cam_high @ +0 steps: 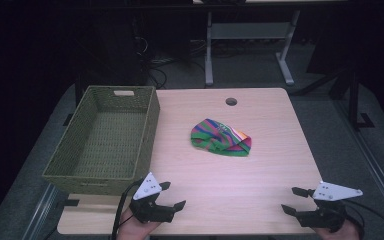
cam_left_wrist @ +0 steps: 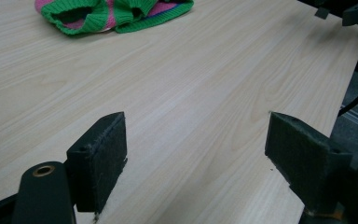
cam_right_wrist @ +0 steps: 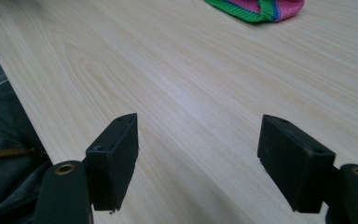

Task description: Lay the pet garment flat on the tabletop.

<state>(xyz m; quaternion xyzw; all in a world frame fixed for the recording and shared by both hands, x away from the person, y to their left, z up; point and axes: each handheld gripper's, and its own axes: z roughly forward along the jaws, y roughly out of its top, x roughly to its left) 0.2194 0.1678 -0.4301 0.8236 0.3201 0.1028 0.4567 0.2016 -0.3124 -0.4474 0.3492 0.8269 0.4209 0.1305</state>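
Observation:
A crumpled knitted garment (cam_high: 221,137) with green, pink, blue and orange stripes lies near the middle of the pale wooden table (cam_high: 220,175). Its green-edged cloth (cam_left_wrist: 114,13) shows at the top of the left gripper view, and its cloth edge (cam_right_wrist: 258,9) at the top of the right gripper view. My left gripper (cam_high: 172,195) rests open at the table's front left, nothing between its jaws. My right gripper (cam_high: 294,200) stands open at the front right, also holding nothing. Both are well short of the garment.
An olive woven basket (cam_high: 145,135) with nothing in it stands on the table's left side, just beyond my left gripper. A round cable hole (cam_high: 231,101) sits near the table's far edge. Desk legs (cam_high: 209,50) and cables stand on the dark floor behind.

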